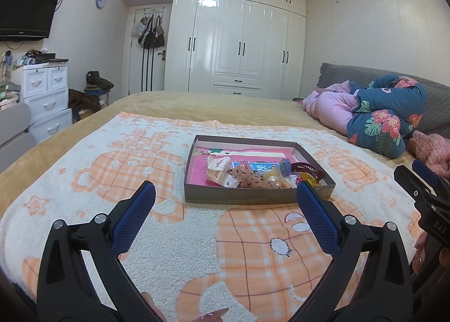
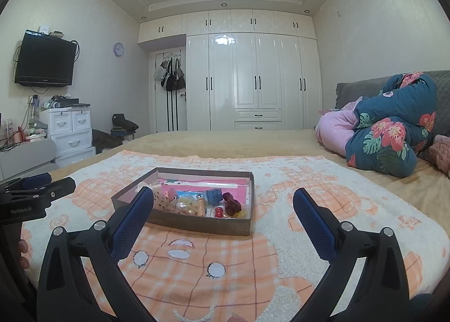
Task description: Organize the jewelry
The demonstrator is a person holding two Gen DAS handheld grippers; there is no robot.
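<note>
A shallow grey box (image 1: 236,197) (image 2: 197,227) with a pink floor sits on an orange-and-white fleece blanket (image 1: 112,170) (image 2: 323,209) on the bed. Inside lies a heap of hair accessories: a cream claw clip (image 1: 218,166), a dark red claw clip (image 1: 305,168) (image 2: 232,204), a blue cube (image 1: 284,166) (image 2: 214,196), scrunchies and beads. My left gripper (image 1: 225,192) is open, short of the box's near wall, with nothing between its fingers. My right gripper (image 2: 223,198) is open too, just before the box. Each gripper shows at the edge of the other's view.
A rolled floral and pink quilt (image 1: 374,114) (image 2: 388,136) lies at the right by the grey headboard. White wardrobes (image 1: 239,43) fill the far wall. A white drawer unit (image 1: 46,94) and a wall television (image 2: 45,59) stand left of the bed.
</note>
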